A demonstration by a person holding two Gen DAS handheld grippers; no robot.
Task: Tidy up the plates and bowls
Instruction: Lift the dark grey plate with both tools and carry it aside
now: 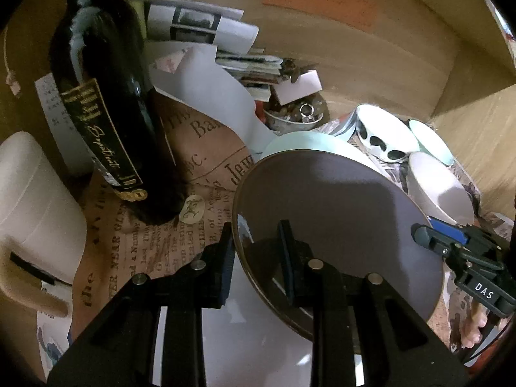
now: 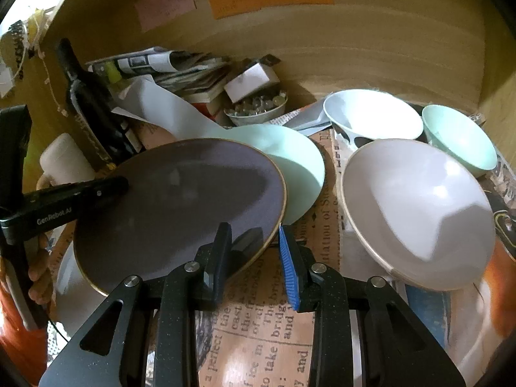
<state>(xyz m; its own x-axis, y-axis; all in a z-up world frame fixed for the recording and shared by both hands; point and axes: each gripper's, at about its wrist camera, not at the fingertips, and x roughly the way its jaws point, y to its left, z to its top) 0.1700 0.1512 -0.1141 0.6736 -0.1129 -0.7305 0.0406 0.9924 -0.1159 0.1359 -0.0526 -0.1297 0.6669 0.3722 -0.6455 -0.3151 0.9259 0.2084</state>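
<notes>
A dark grey plate [image 1: 338, 200] with a thin gold rim is held tilted between both grippers. My left gripper [image 1: 258, 248] is shut on its near-left rim, one finger above the plate and one below. In the right wrist view the same grey plate [image 2: 180, 206] has my right gripper [image 2: 254, 258] shut on its near-right rim. The right gripper [image 1: 422, 229] also shows at the plate's right edge in the left wrist view. Behind the grey plate lies a mint plate [image 2: 296, 161], partly covered by it. A pale pinkish bowl [image 2: 416, 200], a white bowl with black spots [image 2: 371, 113] and a mint bowl [image 2: 458, 135] stand to the right.
A dark wine bottle [image 1: 106, 106] and a white jug [image 1: 32, 200] stand at the left. Papers [image 1: 206, 29] and a small bowl of marbles [image 2: 258, 106] crowd the back. Wooden walls [image 2: 387, 48] close the back and right. Newspaper-print liner [image 2: 267, 329] covers the shelf floor.
</notes>
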